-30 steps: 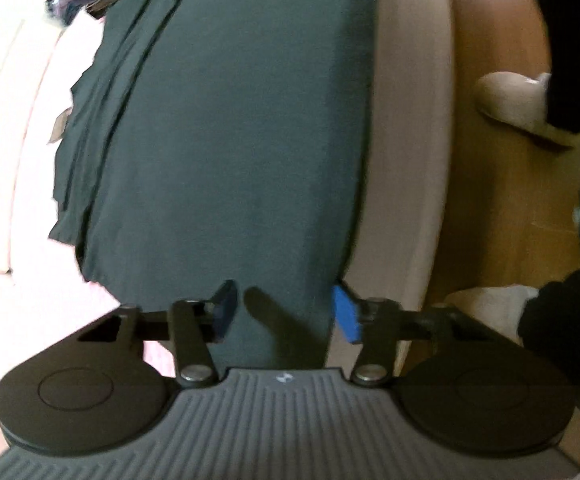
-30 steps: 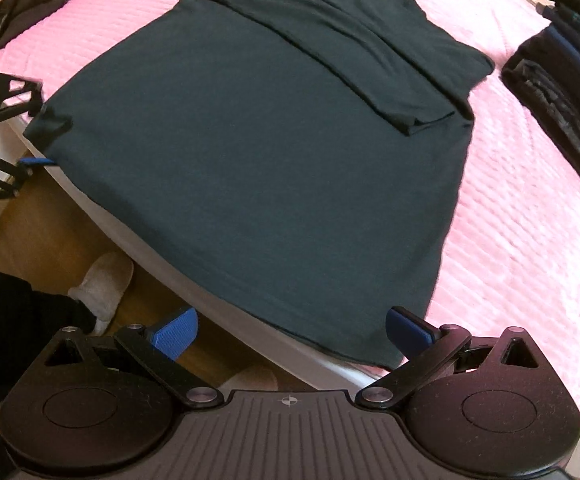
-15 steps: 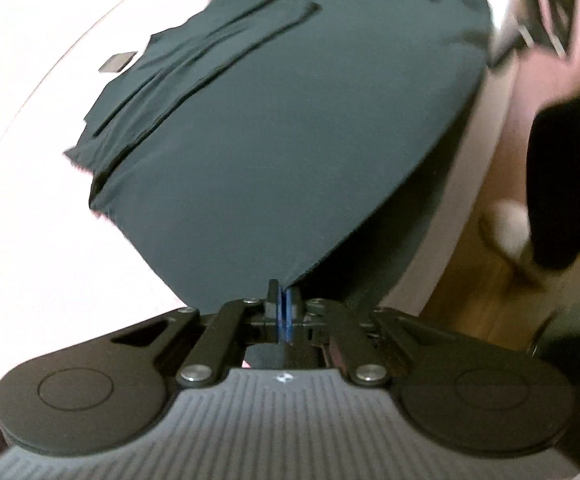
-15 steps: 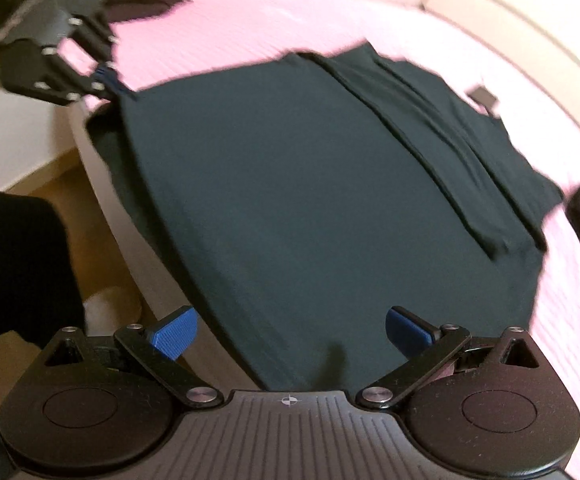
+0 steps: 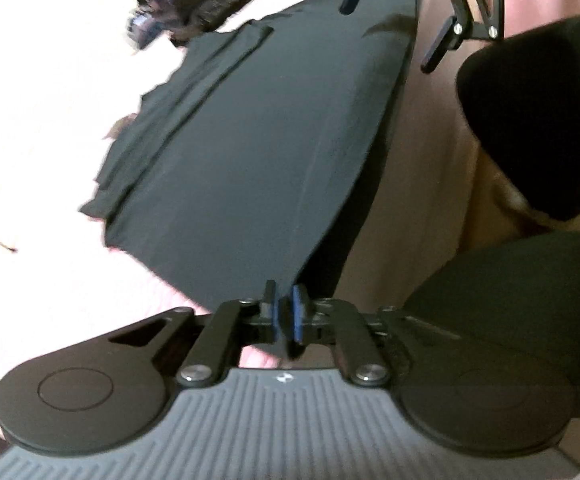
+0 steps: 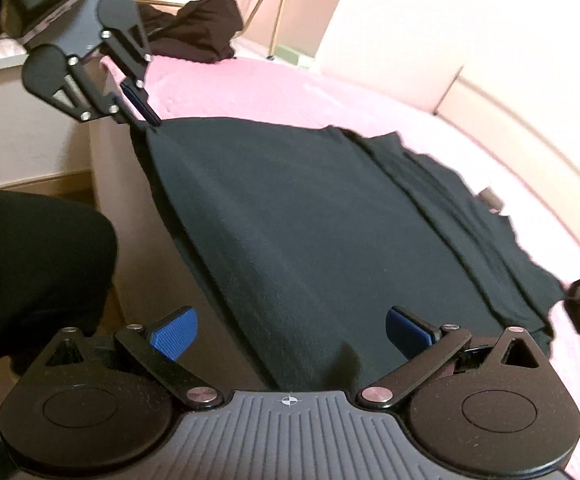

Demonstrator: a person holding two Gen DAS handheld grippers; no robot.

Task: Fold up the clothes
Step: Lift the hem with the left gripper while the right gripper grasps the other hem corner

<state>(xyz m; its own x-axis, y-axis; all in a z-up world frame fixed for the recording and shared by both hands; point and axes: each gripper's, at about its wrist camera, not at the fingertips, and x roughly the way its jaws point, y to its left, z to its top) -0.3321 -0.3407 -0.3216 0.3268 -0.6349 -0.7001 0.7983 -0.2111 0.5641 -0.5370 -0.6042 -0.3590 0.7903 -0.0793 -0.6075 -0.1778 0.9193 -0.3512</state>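
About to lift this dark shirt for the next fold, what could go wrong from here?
1. Only the left gripper pinches a corner of the dark shirt; the right gripper is open, so lifting now could skew the fold.
2. The shirt's near edge hangs off the pink bed; it might slide floorward.
3. The folded-in sleeve may flop open.

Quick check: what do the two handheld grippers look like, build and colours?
Both match. The left gripper and right gripper each have a grey ribbed body, two round black discs at the sides, black linkage arms with silver pivot screws, and blue ribbed pads on the fingers. A small round mark sits at the centre of the body. No cables visible.
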